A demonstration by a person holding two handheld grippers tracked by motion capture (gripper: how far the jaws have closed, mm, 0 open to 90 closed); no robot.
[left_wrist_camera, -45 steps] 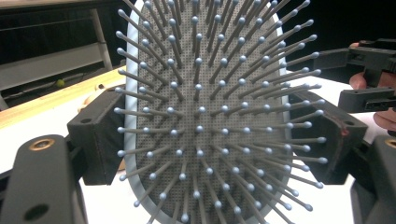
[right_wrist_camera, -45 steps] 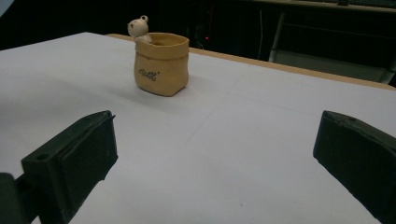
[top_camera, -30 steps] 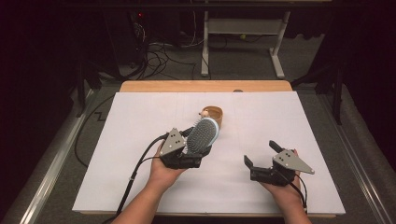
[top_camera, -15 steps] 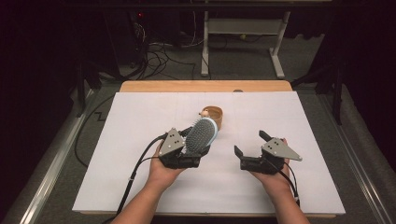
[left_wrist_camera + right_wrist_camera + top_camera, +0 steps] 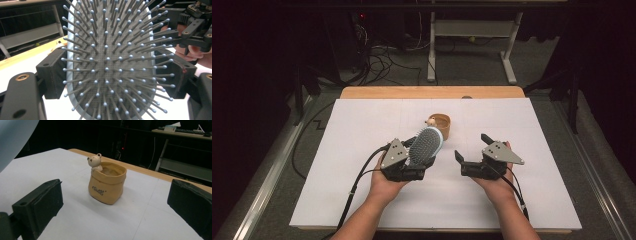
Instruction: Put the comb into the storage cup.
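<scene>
Two grippers are held above a white sheet (image 5: 362, 150) that covers most of a wooden table (image 5: 432, 92), w/ bare wood seen only as a strip at the far edge. A hairbrush (image 5: 424, 146) is pinched by the left gripper (image 5: 412, 167): its pale blue head is clamped between the two black pads (image 5: 51, 72), bristles turned toward that gripper's camera, and the head rises beyond the fingertips. In the left gripper view the brush (image 5: 112, 60) is seen w/ a pad pressed against each side of its rim. The right gripper (image 5: 472, 157) is held just beside the left one, fingers spread wide w/ nothing between them; in the right gripper view the pads (image 5: 40, 205) stand well apart on either side of the frame. A tan sack-shaped pot (image 5: 107, 183) w/ a small bear figure (image 5: 95, 161) on its rim is seen upright on the sheet, beyond the right fingertips and centred in the gap between them, not touched. In the high view the pot (image 5: 441, 124) sits just past the brush head. Grey floor is seen around the table, w/ black cables (image 5: 382, 55) and a white desk frame (image 5: 472, 35) in a dark room behind.
</scene>
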